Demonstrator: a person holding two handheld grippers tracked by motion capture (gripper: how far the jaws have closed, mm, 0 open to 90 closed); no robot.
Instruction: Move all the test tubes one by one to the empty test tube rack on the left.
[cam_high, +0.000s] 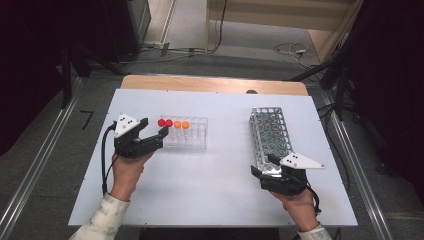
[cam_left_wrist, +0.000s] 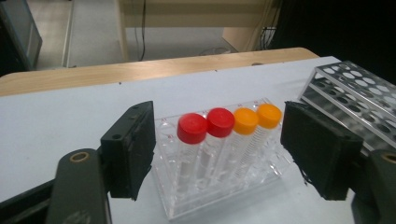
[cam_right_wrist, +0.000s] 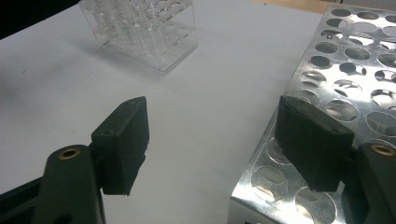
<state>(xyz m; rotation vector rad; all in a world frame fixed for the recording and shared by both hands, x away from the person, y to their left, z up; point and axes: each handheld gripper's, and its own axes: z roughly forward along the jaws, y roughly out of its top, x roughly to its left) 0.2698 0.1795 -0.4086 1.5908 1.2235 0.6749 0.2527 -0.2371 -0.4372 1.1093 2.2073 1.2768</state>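
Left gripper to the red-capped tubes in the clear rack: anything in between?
Nothing visible. The left gripper is open, its fingers either side of the clear plastic rack; the two red-capped tubes stand at the near-left end, orange-capped tubes beside them.

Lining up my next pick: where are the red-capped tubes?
High view, table's left: two red-capped tubes fill the clear plastic rack's left end, beside two orange-capped tubes.

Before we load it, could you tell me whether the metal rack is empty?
Empty, apparently: the metal rack's visible holes hold no tubes.
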